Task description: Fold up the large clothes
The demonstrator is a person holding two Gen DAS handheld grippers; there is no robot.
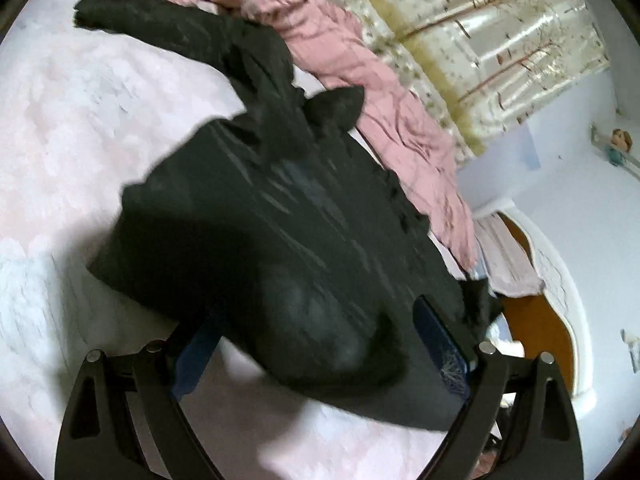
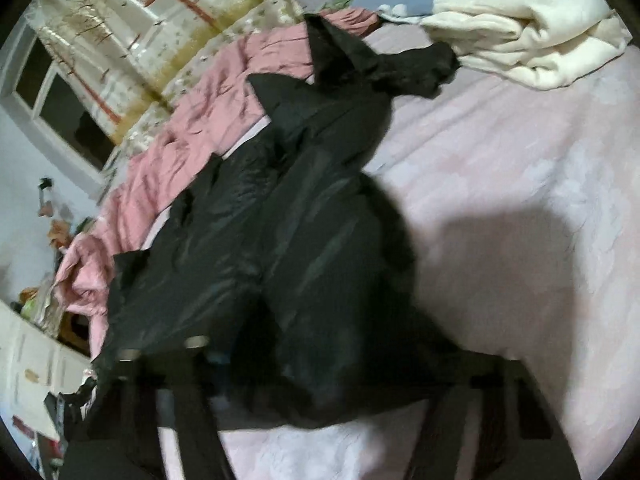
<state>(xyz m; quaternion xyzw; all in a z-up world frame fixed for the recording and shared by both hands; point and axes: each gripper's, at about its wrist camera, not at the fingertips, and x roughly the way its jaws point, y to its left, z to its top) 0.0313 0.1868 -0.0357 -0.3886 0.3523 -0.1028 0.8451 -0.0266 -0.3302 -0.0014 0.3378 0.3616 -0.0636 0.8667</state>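
A black garment (image 1: 256,216) is lying crumpled on a bed whose pale pink sheet (image 1: 80,152) is spreading out flat under both claws. Seen from the left wrist, the left claw (image 1: 320,340) is standing wide, its two blue pads (image 1: 440,344) well apart, with the near bulge of the dark cloth sitting between them; no pad is visibly pressing on it. Beyond this claw the garment is stretching away, one sleeve reaching to the far left. A rumpled pink quilt (image 1: 400,120) is bunching along the garment's far right edge, and behind it a curtain printed with bare trees (image 1: 500,40) is hanging. To the claw's right a pale wall and a white-and-orange bed frame (image 1: 552,300) are showing. From the right wrist, the right claw (image 2: 320,368) is blurred and dark; the black garment (image 2: 280,240) is lying across its fingers, and whether it is gripping the cloth cannot be told. Far ahead to its right a cream blanket (image 2: 520,32) is sitting heaped on the sheet, and to its left a window (image 2: 60,92) is showing dark.
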